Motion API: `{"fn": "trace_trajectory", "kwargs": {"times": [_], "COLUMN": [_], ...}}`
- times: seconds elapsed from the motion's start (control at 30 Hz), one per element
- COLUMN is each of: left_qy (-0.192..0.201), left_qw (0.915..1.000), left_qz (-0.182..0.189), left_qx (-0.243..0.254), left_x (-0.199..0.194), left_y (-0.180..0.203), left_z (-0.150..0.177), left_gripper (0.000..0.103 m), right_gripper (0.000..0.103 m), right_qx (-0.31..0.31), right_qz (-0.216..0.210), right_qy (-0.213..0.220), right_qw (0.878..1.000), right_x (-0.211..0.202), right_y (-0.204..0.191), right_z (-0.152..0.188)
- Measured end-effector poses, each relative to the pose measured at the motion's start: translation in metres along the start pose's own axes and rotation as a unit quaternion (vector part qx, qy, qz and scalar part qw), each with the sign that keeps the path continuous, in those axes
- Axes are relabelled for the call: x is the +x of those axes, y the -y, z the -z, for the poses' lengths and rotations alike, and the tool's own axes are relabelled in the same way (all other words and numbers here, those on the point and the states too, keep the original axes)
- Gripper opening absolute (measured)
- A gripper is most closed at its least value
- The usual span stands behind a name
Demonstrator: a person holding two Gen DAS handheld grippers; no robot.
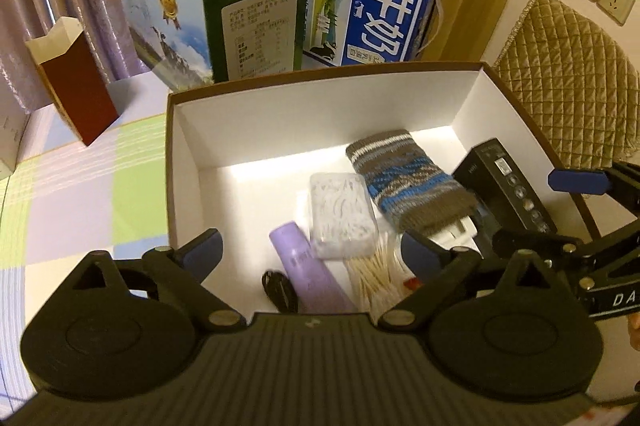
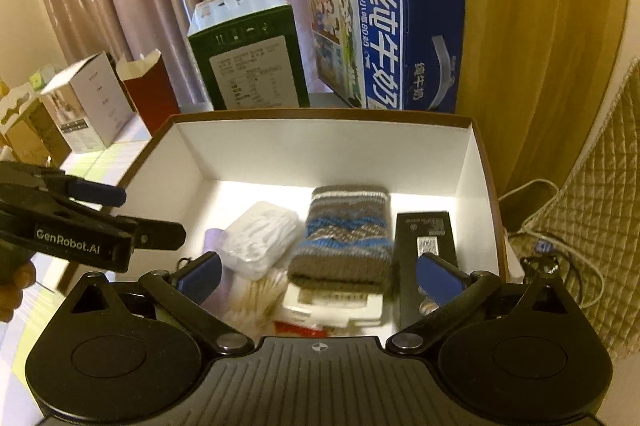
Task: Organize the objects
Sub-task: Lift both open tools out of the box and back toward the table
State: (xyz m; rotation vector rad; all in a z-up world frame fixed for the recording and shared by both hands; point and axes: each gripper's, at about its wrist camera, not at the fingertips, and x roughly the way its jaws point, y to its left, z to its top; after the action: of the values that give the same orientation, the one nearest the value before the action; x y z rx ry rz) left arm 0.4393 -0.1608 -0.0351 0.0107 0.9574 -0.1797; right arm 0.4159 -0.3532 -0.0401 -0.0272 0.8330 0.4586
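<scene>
In the open box [image 2: 476, 162], the knitted pouch [image 2: 344, 230] lies between floss case [image 2: 260, 234] and black carton [image 2: 426, 250].

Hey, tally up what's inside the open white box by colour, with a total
Inside the box:
White: 2, floss pick case, white packet
Purple: 1, bottle
Black: 2, black carton, cord
Striped blue-grey: 1, knit pouch
Pale wood: 1, swab bundle
Total: 7

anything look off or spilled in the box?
Mostly a jumble. The cotton swabs lie loose on the floor of the open box, part under the clear plastic case, which tilts across the purple tube. The knitted pouch rests on white packaging. No visible damage.
</scene>
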Motion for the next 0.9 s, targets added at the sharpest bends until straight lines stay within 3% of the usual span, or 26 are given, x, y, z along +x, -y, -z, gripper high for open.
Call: {"fn": "trace_trajectory", "kwargs": {"times": [0.9], "left_qy": [0.02], "left_qw": [0.9993], "left_qz": [-0.012], "left_qx": [-0.029], "left_x": [-0.098], "left_y": [-0.004], "left_z": [0.087], "left_gripper": [0.094], "right_gripper": [0.101], "right_qx": [0.078], "right_qz": [-0.003], "right_qy": [0.028], "right_qw": [0.997], "right_x": [-0.083], "right_y": [-0.037], "right_z": [0.057]}}
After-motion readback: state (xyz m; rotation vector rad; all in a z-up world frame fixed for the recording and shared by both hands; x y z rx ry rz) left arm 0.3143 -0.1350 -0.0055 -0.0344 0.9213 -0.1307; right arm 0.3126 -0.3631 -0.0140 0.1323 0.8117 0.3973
